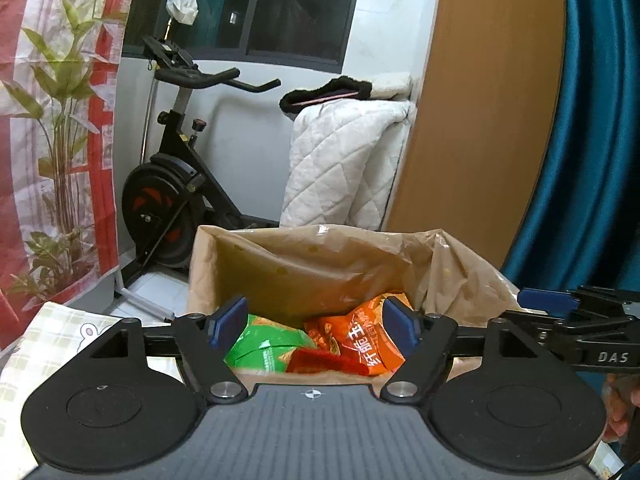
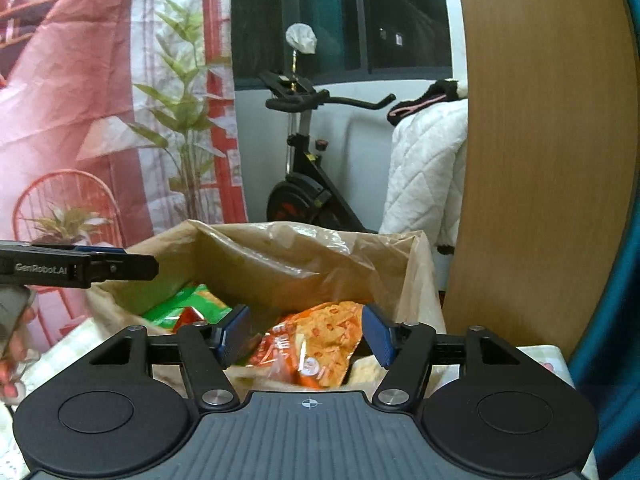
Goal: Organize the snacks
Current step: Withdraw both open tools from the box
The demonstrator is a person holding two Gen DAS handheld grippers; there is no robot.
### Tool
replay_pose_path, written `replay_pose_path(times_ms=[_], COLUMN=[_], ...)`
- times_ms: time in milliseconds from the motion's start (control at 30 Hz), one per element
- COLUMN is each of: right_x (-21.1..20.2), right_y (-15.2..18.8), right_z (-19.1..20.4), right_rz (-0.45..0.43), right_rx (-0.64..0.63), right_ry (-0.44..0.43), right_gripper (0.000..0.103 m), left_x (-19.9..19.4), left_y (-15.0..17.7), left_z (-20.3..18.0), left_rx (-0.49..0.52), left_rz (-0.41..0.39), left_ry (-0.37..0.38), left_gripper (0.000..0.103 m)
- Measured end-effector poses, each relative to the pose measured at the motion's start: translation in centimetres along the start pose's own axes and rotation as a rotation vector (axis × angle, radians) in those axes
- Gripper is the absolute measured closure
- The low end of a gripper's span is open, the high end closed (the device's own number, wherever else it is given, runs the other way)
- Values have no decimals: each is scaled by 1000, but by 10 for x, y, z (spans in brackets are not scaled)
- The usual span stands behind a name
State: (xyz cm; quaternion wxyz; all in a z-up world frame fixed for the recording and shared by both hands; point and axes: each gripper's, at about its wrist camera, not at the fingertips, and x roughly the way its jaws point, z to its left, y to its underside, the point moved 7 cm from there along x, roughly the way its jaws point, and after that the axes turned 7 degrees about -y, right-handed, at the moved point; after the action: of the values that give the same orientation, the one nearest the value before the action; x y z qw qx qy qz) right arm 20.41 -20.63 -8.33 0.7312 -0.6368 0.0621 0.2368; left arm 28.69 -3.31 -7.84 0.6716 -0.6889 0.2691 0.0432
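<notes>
A box lined with a tan plastic bag [image 1: 320,256] is seen ahead of both grippers, standing on a worktop covered by a pale checked cloth [image 1: 52,332]. Inside it 3 snack packets are visible: a green packet [image 1: 260,350] toward the left wall, a small red packet [image 1: 320,362] in the middle, and an orange chip packet [image 1: 360,340] toward the right wall.

The left gripper [image 1: 316,326] is held at the near rim of the box with its jaws spread wide; nothing is pinched between them. From these jaws the green and red packets lie directly ahead and below, inside the bag.

The right gripper [image 2: 306,332] is likewise held over the near rim, jaws spread and empty. In its view the orange chip packet [image 2: 316,348] lies squarely between and just beyond the jaws, crumpled, with its long axis running roughly from near to far. The green packet [image 2: 188,306] lies off to its left, closer to the left gripper [image 2: 100,266], which is seen side-on there.

The right hand is judged the nearer one for the orange packet; a short descent into the bag would be needed before closing. Whether further snacks lie outside the box cannot be told.
</notes>
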Motion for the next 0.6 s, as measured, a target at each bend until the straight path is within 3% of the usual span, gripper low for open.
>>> replay_pose_path(times_ms=[367, 600], right_x=[-63, -71], right_y=[27, 78], right_z=[22, 29], right_rz=[-61, 7], right_rx=[-62, -68], right_ry=[-76, -79], right_gripper=[45, 46], left_x=[-58, -60], left_y=[31, 69], left_z=[2, -1], left_rx=[-27, -24], left_rz=[-44, -4], left_ry=[-19, -20], left_gripper=[27, 28])
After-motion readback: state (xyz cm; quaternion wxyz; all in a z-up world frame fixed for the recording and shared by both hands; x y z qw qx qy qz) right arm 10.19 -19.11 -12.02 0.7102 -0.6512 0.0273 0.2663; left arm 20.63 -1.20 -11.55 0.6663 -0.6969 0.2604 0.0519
